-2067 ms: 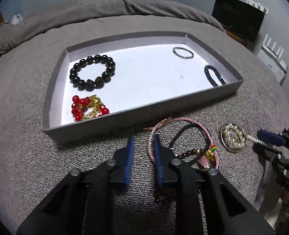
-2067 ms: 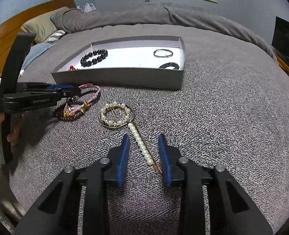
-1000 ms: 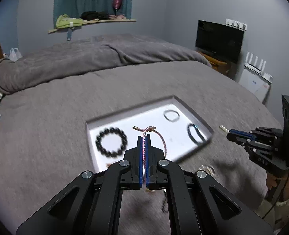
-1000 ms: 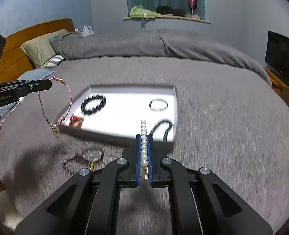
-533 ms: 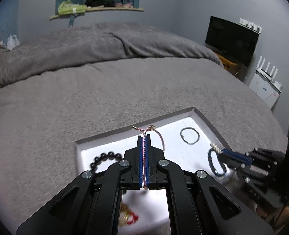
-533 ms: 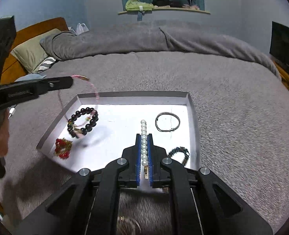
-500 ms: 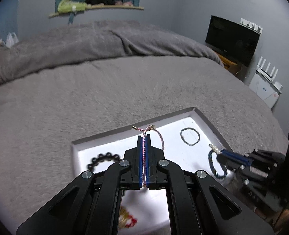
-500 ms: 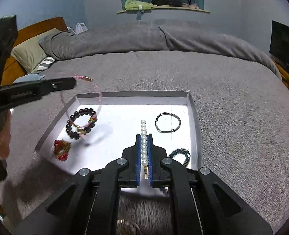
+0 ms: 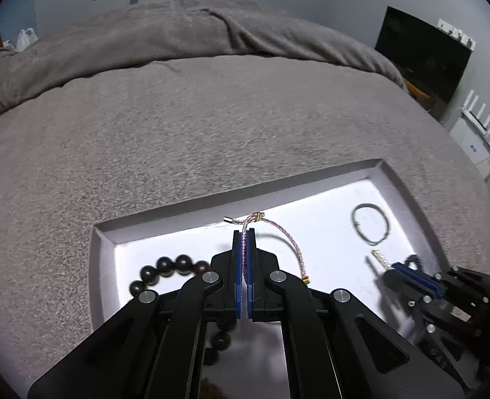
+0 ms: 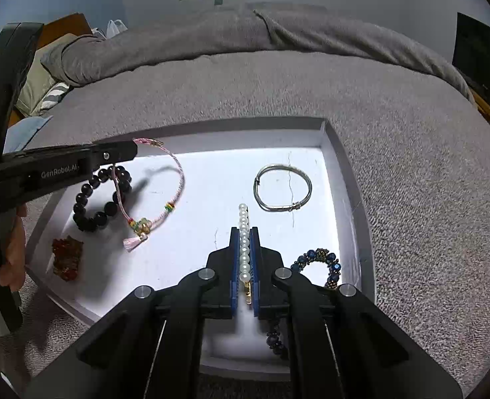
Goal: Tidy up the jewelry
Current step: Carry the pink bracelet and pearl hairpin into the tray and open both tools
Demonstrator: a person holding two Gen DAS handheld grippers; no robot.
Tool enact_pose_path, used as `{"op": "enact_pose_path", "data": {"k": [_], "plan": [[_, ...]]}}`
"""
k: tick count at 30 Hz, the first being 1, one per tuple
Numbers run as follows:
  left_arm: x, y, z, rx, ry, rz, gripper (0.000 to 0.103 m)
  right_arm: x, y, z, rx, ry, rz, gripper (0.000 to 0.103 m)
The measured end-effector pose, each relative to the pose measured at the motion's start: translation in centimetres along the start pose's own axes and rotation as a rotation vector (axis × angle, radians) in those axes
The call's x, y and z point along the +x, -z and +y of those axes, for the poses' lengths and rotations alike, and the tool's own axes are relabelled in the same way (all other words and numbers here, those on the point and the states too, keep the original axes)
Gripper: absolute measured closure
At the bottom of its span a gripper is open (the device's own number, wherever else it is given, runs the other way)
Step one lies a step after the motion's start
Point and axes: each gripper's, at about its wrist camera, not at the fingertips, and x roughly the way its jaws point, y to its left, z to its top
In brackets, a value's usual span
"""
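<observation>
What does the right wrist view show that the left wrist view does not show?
Only the right wrist view shows the red bracelet, the pink cord bracelet's tassel, and the pearl strand clamped in the right gripper.

Only the left wrist view shows the router and the left gripper with its jaws shut on the pink cord bracelet.

Both show the tray, the silver bangle, the black bead bracelet and the blue bead bracelet.

Dim room, white tray (image 10: 211, 166) floor glaring, slight motion blur, fisheye-bent edges.
</observation>
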Motion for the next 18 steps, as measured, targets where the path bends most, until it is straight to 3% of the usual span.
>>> {"op": "enact_pose_path", "data": {"k": [12,13,16,18], "plan": [[1.7,0.1,0.0,0.01,0.0,0.036,0.1,0.2,0.5,-0.1,0.011,0.006,0.003,0.097],[1.7,0.0,-0.1,0.009,0.01,0.039,0.098,0.2,0.4,-0.1,0.011,0.009,0.001,0.097],[1.3,0.0,-0.2,0.011,0.009,0.017,0.074,0.0,0.5,-0.2,0.013,0.006,-0.01,0.094],[1.0,0.0,-0.2,0.013,0.015,0.01,0.073,-0.4,0.5,-0.3,0.012,0.003,-0.021,0.089]]}}
